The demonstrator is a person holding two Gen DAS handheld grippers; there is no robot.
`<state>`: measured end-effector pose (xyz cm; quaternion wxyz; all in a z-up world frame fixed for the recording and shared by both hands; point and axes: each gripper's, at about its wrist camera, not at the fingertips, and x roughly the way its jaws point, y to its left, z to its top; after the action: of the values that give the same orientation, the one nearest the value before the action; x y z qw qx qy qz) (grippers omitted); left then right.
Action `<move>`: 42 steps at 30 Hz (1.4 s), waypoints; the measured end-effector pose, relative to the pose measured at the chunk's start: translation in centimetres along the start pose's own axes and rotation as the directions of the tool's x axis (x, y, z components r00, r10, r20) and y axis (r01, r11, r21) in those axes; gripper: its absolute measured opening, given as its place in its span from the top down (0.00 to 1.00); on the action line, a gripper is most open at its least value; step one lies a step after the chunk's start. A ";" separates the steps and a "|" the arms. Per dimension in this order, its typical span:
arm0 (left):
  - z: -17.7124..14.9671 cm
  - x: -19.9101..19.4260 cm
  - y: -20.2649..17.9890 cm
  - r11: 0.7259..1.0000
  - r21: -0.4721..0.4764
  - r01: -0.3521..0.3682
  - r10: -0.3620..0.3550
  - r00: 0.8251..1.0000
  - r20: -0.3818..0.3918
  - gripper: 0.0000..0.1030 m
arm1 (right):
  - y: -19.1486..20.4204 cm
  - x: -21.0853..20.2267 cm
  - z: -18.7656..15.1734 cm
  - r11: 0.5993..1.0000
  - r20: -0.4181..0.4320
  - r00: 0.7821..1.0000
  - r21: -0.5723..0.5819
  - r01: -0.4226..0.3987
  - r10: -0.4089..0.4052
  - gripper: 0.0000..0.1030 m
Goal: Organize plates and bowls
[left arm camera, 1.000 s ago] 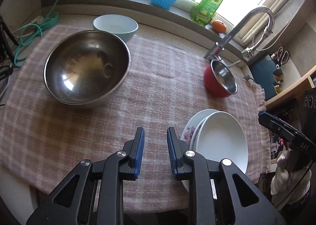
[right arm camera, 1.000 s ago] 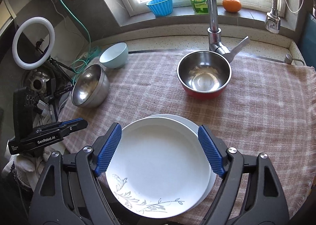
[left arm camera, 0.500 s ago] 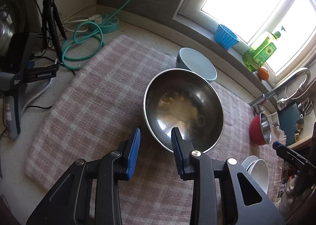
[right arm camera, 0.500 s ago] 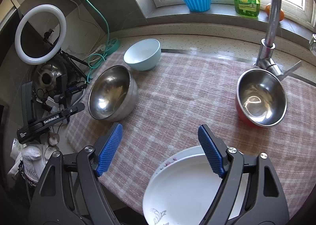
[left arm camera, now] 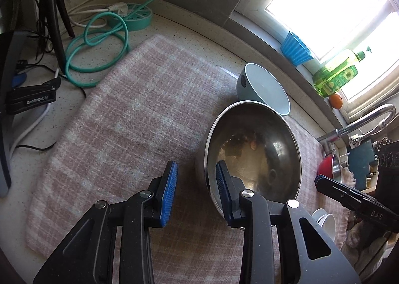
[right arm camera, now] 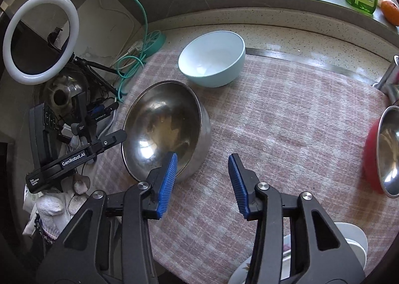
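**A:** Steel bowl (left arm camera: 251, 159) is what both tools are going for, far as I can tell. Going left to right: left gripper (left arm camera: 195, 184) is partly open with nothing held, and the bowl's near rim sits in the gap, one pad outside the wall, the other over the inside. I can't tell if either pad touches.

**B:** And the right gripper (right arm camera: 202, 179)? Its jaws have just been closing, but there's only pink cloth (right arm camera: 286, 122) between them. Empty. The bowl is just off its left pad, which overlaps the bowl's outer wall.

**A:** The pale blue bowl (right arm camera: 212, 59) sits beyond the steel one, just behind it. Red pot (right arm camera: 384, 149) is far off to the right, plates (right arm camera: 354, 239) down under the right tool.

**B:** My worry: the steel wall is curved and slick, so a rim pinch could slip and tip the bowl. Or shove it back into the blue bowl.

**A:** Also two tools on one bowl could bump each other.
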<state>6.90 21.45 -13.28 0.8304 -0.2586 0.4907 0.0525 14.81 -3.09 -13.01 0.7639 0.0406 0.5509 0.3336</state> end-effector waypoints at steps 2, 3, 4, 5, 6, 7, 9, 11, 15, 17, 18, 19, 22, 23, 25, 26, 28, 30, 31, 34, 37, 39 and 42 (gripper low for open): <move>0.0 0.4 -0.1 1.000 0.006 0.005 -0.005 1.000 -0.013 0.70 | 0.0 0.8 0.4 1.000 -0.012 1.000 0.008 0.004 -0.004 0.61; 0.1 0.5 -0.2 1.000 0.010 0.009 -0.009 1.000 -0.018 0.70 | 0.0 1.2 0.6 1.000 -0.018 1.000 0.011 0.004 -0.004 0.62; 0.1 0.7 -0.2 1.000 0.013 0.010 -0.010 1.000 -0.022 0.70 | -0.1 1.5 0.7 1.000 -0.022 1.000 0.015 0.002 -0.002 0.65; 0.2 0.9 -0.2 1.000 0.014 0.013 -0.013 1.000 -0.025 0.70 | 0.0 1.8 0.8 1.000 -0.028 1.000 0.015 0.002 -0.001 0.68; 0.3 1.0 -0.2 1.000 0.015 0.017 -0.016 1.000 -0.026 0.70 | 0.0 2.1 0.9 1.000 -0.033 0.999 0.014 0.004 -0.004 0.70; 0.3 1.2 -0.2 1.000 0.017 0.017 -0.016 0.999 -0.030 0.70 | 0.1 2.4 1.0 1.000 -0.038 0.999 0.013 0.008 -0.008 0.71; 0.4 1.4 -0.3 1.000 0.021 0.021 -0.020 0.999 -0.034 0.71 | 0.0 2.9 1.2 1.000 -0.046 0.999 0.014 0.007 -0.006 0.76; 0.4 1.7 -0.4 0.999 0.023 0.024 -0.023 0.999 -0.038 0.77 | 0.0 3.2 1.3 1.000 -0.055 0.998 0.016 0.002 -0.002 0.83; 0.4 2.0 -0.7 0.999 0.033 0.031 -0.030 0.998 -0.048 0.82 | 0.2 3.7 1.3 1.000 -0.070 0.998 0.007 -0.007 0.008 0.87; 0.3 2.0 -0.9 0.999 0.040 0.021 -0.020 0.999 -0.043 0.82 | 0.3 3.7 1.3 1.000 -0.069 0.998 -0.001 0.000 0.000 0.87; 0.3 2.0 -0.9 0.999 0.040 0.020 -0.018 0.999 -0.042 0.82 | 0.3 3.7 1.2 1.000 -0.070 0.998 0.000 -0.001 0.001 0.87; 0.3 2.0 -0.9 0.999 0.036 0.021 -0.020 0.999 -0.042 0.82 | 0.2 3.7 1.2 1.000 -0.071 0.997 0.004 -0.003 0.004 0.87; 0.2 1.9 -1.1 0.999 0.038 0.019 -0.017 0.999 -0.043 0.82 | 0.2 3.5 1.0 1.000 -0.072 0.997 0.007 -0.001 0.002 0.87; 0.1 1.8 -1.2 0.999 0.041 0.017 -0.016 0.999 -0.042 0.82 | 0.2 3.5 0.9 1.000 -0.073 0.997 0.006 0.003 -0.002 0.87; -0.2 1.6 -1.5 0.999 0.054 0.011 -0.009 0.999 -0.039 0.82 | 0.0 3.2 0.5 1.000 -0.076 0.997 0.007 0.002 -0.001 0.87; -0.4 1.4 -1.7 0.998 0.056 0.010 -0.008 0.999 -0.039 0.82 | 0.0 3.0 0.3 1.000 -0.080 0.997 0.009 -0.001 0.001 0.87; -0.9 1.1 -1.9 0.999 0.051 0.017 -0.015 0.999 -0.041 0.82 | -0.2 2.6 -0.2 1.000 -0.084 0.996 0.013 -0.003 0.004 0.87; -1.4 0.7 -2.2 0.998 0.052 0.025 -0.023 0.999 -0.042 0.82 | -0.4 1.9 -0.8 1.000 -0.085 0.996 0.015 -0.008 0.009 0.87; -1.7 0.5 -2.4 0.998 0.053 0.029 -0.027 0.999 -0.044 0.82 | -0.6 1.5 -1.2 1.000 -0.085 0.996 0.020 -0.011 0.013 0.87; -2.7 0.0 -3.3 0.997 0.061 0.039 -0.035 0.998 -0.050 0.82 | -1.0 0.3 -2.2 0.999 -0.082 0.996 0.029 -0.018 0.020 0.87; -3.9 -0.4 -4.3 0.996 0.071 0.047 -0.043 0.998 -0.055 0.82 | -1.5 -1.0 -3.4 0.999 -0.076 0.997 0.028 -0.021 0.023 0.87; -4.7 -0.7 -4.8 0.996 0.073 0.057 -0.053 0.997 -0.061 0.82 | -2.0 -1.8 -4.2 0.999 -0.075 0.997 0.028 -0.019 0.021 0.87; -5.9 -0.8 -5.5 0.995 0.075 0.068 -0.062 0.995 -0.074 0.82 | -2.6 -2.6 -5.3 0.999 -0.078 0.997 0.034 -0.016 0.018 0.87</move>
<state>3.73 14.03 -12.76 0.8231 -0.2438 0.5129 -0.0028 10.94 -8.18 -14.09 0.7382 0.0449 0.5854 0.3323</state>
